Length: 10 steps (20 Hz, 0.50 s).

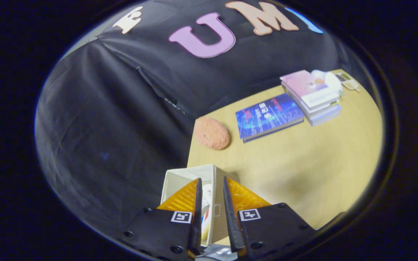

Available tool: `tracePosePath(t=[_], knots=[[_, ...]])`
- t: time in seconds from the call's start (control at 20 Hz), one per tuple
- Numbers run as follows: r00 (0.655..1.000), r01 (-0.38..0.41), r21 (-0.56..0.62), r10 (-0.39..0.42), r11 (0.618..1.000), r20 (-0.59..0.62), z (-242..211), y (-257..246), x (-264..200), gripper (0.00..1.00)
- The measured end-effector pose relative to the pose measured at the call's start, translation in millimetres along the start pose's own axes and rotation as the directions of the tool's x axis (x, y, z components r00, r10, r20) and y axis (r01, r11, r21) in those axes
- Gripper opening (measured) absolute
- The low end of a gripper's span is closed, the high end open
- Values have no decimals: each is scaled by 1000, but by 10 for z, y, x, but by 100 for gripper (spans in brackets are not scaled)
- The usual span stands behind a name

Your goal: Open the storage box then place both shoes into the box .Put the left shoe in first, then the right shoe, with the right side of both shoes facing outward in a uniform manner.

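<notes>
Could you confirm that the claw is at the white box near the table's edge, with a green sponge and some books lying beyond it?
Not quite: the sponge is orange-pink, not green, as the gripper view shows. The rest holds: the claw is at the white box near the table's edge, with books beyond.

A black cloth wall (122, 119), creased and hanging in folds, closed off the booth behind a pale yellow wooden table (303, 170). On the table's far part lay a blue book (267, 116) flat, just beside a stack of books (312, 97) with a pink cover on top, and a round orange-pink sponge-like pad (211, 133) near the cloth. The light was even, and soft shadows fell on the tabletop.
</notes>
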<state>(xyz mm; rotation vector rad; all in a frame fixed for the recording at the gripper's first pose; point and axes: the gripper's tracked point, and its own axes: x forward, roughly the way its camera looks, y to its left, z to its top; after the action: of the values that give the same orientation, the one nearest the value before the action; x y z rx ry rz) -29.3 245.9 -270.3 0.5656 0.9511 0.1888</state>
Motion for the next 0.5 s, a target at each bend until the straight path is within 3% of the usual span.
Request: tracePosePath(t=[0.25, 0.5], knots=[[979, 9, -85, 9, 996, 204, 629, -19, -362, 33], [906, 55, -189, 31, 980, 421, 1361, 21, -833, 33]])
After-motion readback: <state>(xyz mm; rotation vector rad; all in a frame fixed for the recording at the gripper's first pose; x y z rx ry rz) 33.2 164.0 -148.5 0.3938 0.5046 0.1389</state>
